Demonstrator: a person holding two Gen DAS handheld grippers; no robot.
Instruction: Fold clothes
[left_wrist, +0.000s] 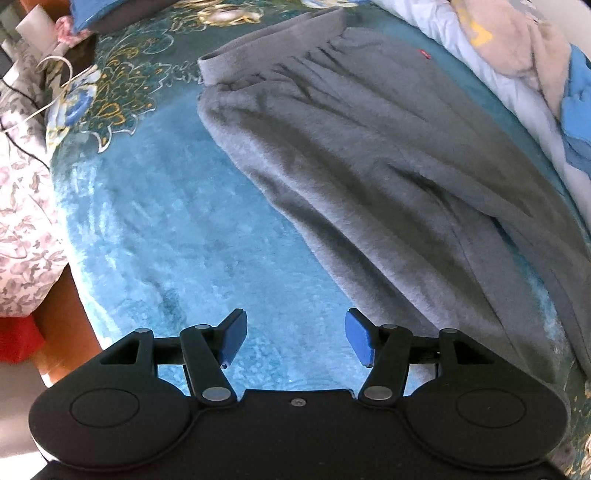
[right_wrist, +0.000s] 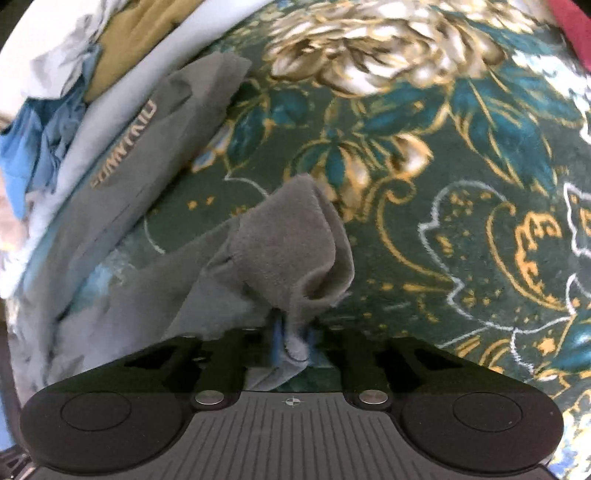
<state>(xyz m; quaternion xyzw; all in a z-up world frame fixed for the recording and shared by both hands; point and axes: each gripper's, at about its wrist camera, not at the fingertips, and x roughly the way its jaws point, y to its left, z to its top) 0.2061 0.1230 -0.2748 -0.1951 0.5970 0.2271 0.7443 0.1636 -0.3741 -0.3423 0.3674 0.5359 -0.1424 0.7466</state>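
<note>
Grey trousers pinched between right gripper fingers.

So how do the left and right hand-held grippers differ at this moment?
The left hand-held gripper is open with nothing between its blue pads; the right hand-held gripper is shut on a bunched fold of the grey garment. The left hangs over bare blue blanket beside the garment; the right is over the dark floral part. Both point steeply down at the bed.
</note>
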